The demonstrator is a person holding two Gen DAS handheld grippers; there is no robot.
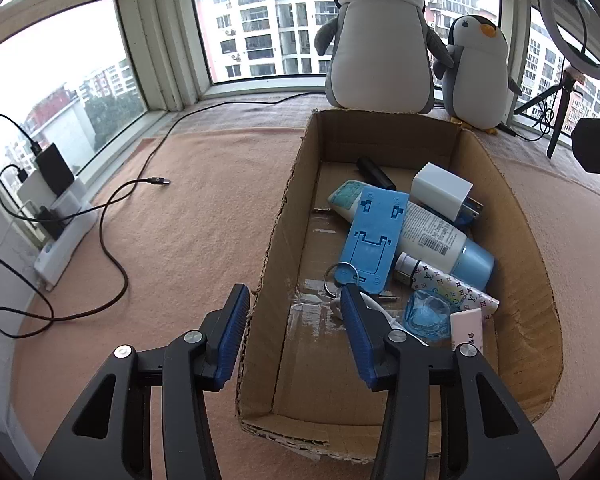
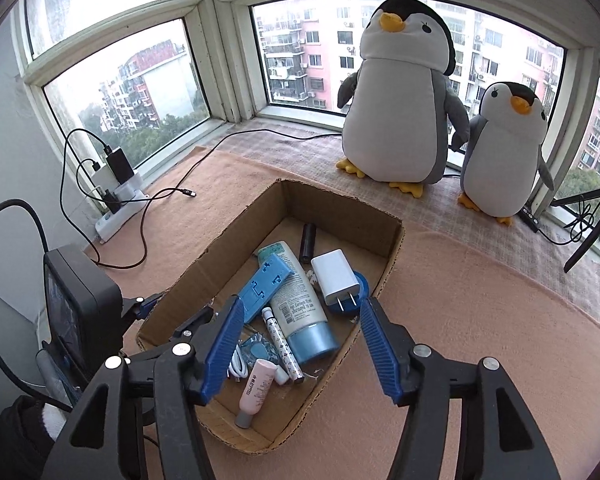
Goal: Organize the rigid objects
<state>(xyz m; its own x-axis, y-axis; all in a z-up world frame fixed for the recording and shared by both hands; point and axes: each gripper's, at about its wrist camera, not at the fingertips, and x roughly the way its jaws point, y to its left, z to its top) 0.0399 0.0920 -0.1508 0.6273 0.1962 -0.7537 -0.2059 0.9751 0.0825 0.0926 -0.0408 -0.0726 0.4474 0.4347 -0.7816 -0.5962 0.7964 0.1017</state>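
Cardboard box is holding light, rigid clutter; slick lotion tube wants mid-body grip. Both hand-held grippers, left and right, are hanging apart, empty.

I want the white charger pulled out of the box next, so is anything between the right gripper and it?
Nothing visible blocks it. The white charger lies on top of the pile in the cardboard box, prongs toward the open, empty right gripper hovering above; the lotion tube lies just beside it.
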